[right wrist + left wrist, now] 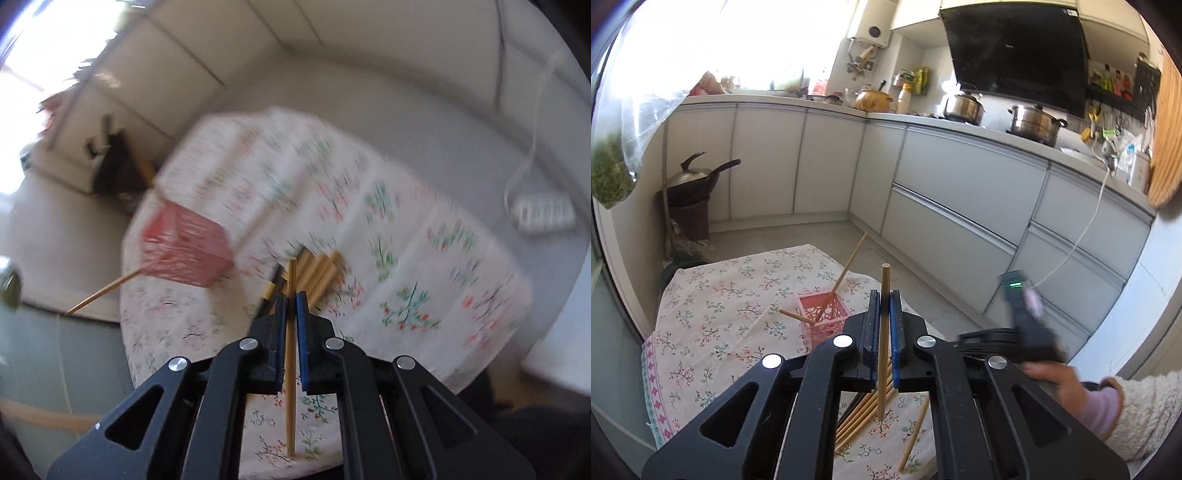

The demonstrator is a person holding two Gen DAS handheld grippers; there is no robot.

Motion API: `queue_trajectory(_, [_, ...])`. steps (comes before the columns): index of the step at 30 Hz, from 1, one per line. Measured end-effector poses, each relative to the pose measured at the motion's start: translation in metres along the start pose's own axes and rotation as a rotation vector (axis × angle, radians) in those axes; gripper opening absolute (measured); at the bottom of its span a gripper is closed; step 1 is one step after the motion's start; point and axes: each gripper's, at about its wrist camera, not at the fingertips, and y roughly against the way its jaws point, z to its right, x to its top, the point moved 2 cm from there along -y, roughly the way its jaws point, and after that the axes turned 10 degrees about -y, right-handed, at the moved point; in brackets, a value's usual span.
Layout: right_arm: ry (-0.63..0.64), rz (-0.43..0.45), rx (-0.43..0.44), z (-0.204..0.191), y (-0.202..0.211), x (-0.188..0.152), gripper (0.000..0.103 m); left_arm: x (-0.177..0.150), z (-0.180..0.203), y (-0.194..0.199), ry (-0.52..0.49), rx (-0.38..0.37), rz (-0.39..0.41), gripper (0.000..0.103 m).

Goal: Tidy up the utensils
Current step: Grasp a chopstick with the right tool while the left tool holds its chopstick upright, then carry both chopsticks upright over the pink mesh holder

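Observation:
My left gripper (884, 295) is shut on one bamboo chopstick (884, 332), which stands almost upright between the blue pads. Beyond it a pink basket (827, 317) sits on the floral tablecloth (713, 295) and holds two slanting chopsticks (846, 273). A bundle of loose chopsticks (857, 417) lies under the gripper, with a single one (916, 435) beside it. My right gripper (291, 295) is shut on another chopstick (291, 369), lifted above the pile of chopsticks (317, 273). In this blurred view the pink basket (188, 254) is at the left.
A person's hand (1067, 384) in a fleecy sleeve is at the right, holding the other tool. White kitchen cabinets (960, 192) run behind the small table, with pots (1034, 123) on the counter. A wok (690, 181) rests on a stand at the left. A white power strip (543, 214) lies on the floor.

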Motion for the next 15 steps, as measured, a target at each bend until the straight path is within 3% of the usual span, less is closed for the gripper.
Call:
queue_trajectory(9, [0.18, 0.234, 0.178, -0.055, 0.118, 0.027, 0.006, 0.032, -0.008, -0.006, 0.059, 0.056, 0.048, 0.004])
queue_trajectory(15, [0.217, 0.341, 0.248, -0.092, 0.157, 0.06, 0.006, 0.074, -0.025, -0.016, 0.109, 0.124, 0.144, 0.004])
